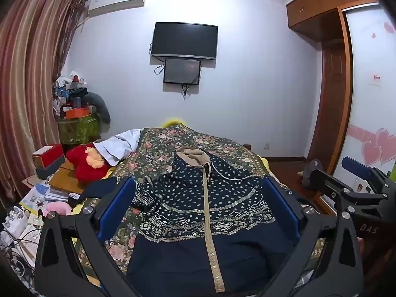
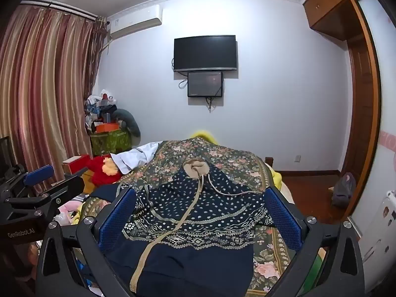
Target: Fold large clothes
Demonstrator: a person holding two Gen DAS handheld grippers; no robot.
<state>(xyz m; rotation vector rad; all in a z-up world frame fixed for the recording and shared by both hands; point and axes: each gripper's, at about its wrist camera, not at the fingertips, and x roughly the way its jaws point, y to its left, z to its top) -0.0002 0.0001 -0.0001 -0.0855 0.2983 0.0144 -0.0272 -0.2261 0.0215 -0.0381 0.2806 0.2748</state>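
The navy hooded jacket (image 1: 198, 212) lies zipped, face-up along the bed's (image 1: 222, 146) middle. The left gripper (image 1: 198, 208) and right gripper (image 2: 201, 215) hover with jaws fully spread, empty — the loose drawstring (image 1: 230, 175) could snag mid-fold.

Black hand-held gripper (image 1: 198, 205), blue pads (image 1: 116, 205), silver screws

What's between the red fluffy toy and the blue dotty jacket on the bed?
A white cloth and the flowery bedspread lie between the red toy and the jacket. Both wrist views show it.
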